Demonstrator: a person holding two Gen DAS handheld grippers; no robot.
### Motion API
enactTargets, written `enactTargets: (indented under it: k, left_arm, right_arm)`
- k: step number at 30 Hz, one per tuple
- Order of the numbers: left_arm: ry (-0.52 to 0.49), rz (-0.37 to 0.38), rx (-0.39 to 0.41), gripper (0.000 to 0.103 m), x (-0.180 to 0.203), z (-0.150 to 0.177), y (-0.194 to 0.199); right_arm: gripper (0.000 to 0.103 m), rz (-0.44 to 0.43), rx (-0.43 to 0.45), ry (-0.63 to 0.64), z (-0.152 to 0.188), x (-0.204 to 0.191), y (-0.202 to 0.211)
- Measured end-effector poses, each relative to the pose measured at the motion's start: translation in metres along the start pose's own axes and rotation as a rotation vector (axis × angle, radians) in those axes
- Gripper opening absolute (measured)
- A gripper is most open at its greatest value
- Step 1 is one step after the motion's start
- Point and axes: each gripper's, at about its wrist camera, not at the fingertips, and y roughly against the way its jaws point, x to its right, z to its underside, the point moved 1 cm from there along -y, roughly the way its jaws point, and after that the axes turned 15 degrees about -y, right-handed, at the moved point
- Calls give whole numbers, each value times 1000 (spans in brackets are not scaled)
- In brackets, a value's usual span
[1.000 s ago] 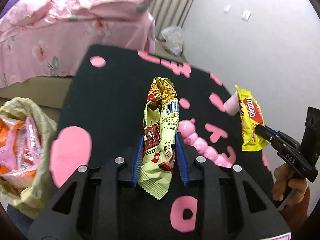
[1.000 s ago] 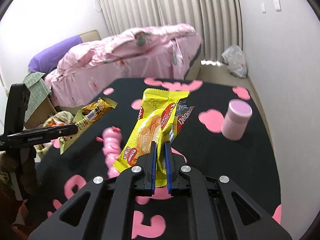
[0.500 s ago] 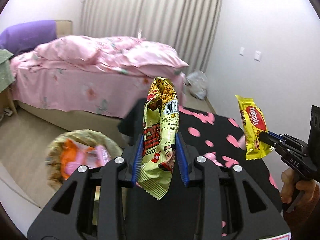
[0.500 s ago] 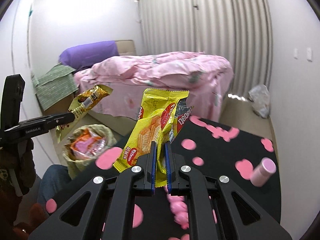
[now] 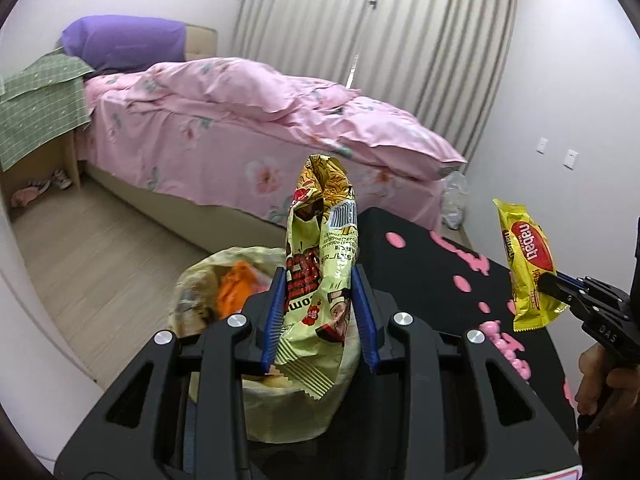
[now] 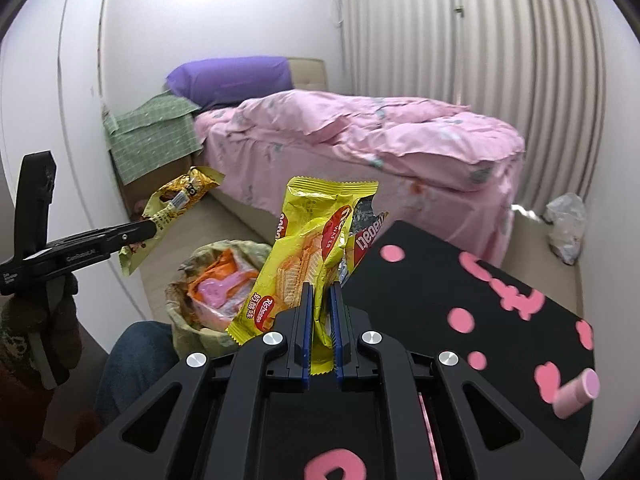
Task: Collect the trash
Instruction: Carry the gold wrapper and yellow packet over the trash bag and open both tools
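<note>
A crumpled pale-yellow snack wrapper (image 5: 320, 276), torn open at the top with a barcode showing, stands upright in the left claw (image 5: 319, 312), directly over a trash bag (image 5: 208, 276) on the floor left of the black bench (image 5: 420, 264). The bag's mouth gapes, showing orange and pink packaging. To the right, a bright yellow Nabati wafer wrapper (image 6: 304, 256), also torn open, hangs pinched in the right claw (image 6: 321, 328) above the bench's left edge.

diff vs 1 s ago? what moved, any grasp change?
Both grippers swung off the black table toward the trash bag on the floor. No grasp change: left gripper stays shut on the noodle packet, right gripper on the yellow wafer wrapper. Pink bottle stays put.
</note>
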Motion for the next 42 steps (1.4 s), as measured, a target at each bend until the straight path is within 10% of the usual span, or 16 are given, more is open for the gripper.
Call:
enactTargets:
  k: [15,30,42]
  left_arm:
    - [44,-70,-72,31,-47,18,-34]
    - [18,-12,-341,31,-57,65,-145]
    - [32,57,-356,31,-55,72,-161]
  right_arm:
    - [9,-97,-170,69,-5,-40,-107]
    - [9,-82,-568,186,26,-67,-267]
    - [9,-92,-569,139,31,-53,-273]
